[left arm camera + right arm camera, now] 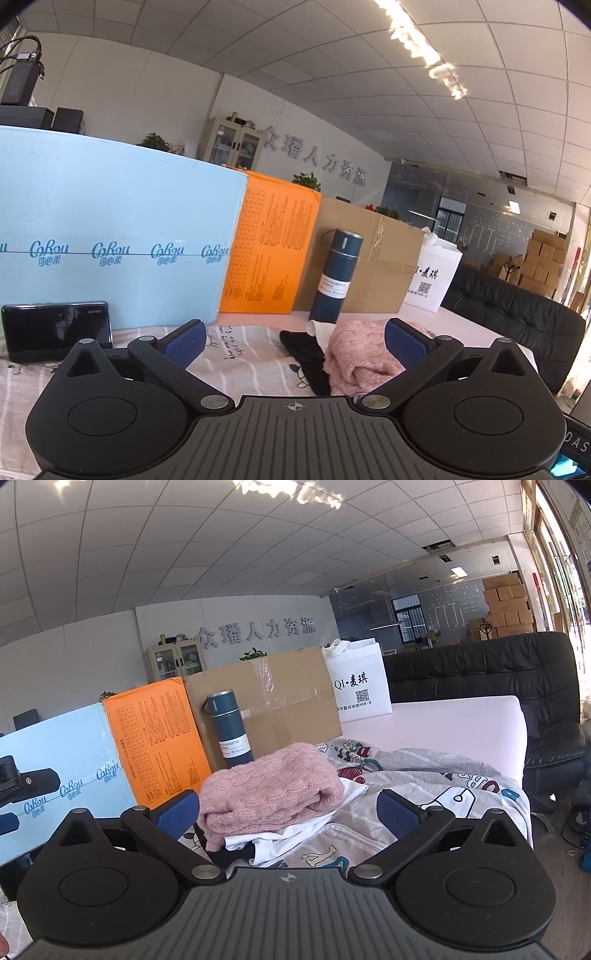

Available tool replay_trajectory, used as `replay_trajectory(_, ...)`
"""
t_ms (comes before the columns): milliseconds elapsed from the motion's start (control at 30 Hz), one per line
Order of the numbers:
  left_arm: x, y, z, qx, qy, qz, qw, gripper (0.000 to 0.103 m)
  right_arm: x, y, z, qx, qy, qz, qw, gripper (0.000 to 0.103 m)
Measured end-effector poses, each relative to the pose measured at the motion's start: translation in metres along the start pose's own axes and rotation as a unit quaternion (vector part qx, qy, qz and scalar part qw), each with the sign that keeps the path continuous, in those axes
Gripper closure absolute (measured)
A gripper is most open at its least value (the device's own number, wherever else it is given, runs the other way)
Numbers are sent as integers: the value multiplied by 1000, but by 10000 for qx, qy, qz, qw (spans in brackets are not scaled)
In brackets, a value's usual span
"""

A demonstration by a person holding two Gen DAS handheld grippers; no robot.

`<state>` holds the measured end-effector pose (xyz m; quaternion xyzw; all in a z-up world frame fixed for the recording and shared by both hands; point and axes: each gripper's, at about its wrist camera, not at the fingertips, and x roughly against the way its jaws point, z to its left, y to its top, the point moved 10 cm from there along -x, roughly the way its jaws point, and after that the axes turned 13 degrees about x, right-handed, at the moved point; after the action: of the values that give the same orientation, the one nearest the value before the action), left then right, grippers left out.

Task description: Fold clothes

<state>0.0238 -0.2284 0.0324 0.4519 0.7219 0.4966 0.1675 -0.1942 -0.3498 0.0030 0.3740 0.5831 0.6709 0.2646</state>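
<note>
A folded pink knit sweater (269,794) lies on top of a white garment (295,834) and a black garment (236,853), stacked on a printed sheet (424,786). In the left wrist view the same pink sweater (354,358) sits right of centre beside the black garment (306,358), with a bit of white cloth (319,328) behind. My left gripper (295,343) is open, empty, its right finger beside the sweater. My right gripper (288,812) is open and empty, with the stack seen between its fingers.
A dark blue vacuum bottle (334,275) stands behind the clothes. Light blue (110,229), orange (269,251) and brown (369,258) boxes line the back, with a white bag (360,681). A black phone (55,330) leans at left. A black sofa (517,672) flanks the table (461,720).
</note>
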Motion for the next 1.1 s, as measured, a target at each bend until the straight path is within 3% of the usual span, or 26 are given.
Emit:
replay_trajectory(367, -18, -23, 8, 9, 328, 124, 9994, 0, -17, -9, 5, 237, -92, 217, 9994, 0)
replay_trajectory(533, -25, -46, -4, -381, 284, 398, 9981, 0, -18, -12, 5, 318, -82, 364, 9988, 0)
replay_trajectory(700, -23, -59, -14, -695, 315, 362, 9964, 0, -18, -14, 5, 428, -91, 443, 9981, 0)
replay_trajectory(1100, -21, -71, -20, -813, 335, 391, 9954, 0, -17, -16, 4, 560, -206, 549, 9967, 0)
